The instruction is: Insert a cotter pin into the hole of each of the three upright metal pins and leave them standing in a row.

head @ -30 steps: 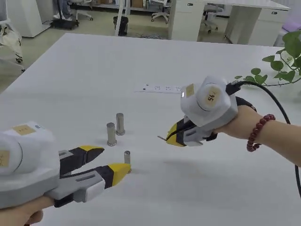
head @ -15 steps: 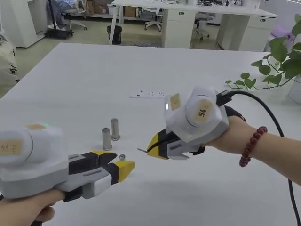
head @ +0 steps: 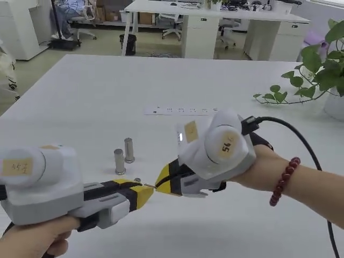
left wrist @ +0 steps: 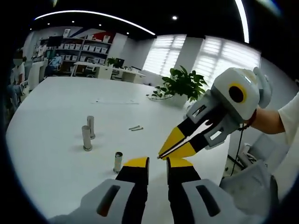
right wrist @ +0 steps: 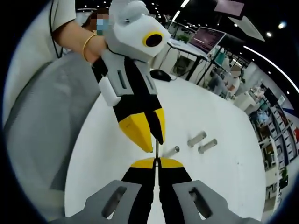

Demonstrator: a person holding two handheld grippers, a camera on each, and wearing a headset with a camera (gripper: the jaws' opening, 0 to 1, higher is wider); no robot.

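The right gripper (right wrist: 156,163) is clenched on a thin silvery cotter pin (right wrist: 157,150), whose free end pokes toward the left gripper (left wrist: 159,162); that one's yellow-tipped jaws stand slightly parted and hold nothing. The three short upright steel cylinders stand on the white table (left wrist: 46,116) below, the nearest pin (left wrist: 117,162) just beside the left jaws and the other two pins (left wrist: 87,137) farther back. Two risks stand out: the slim cotter pin may slip or twist in so small a grip, and the left jaws may knock the nearest pin over, spoiling the row.
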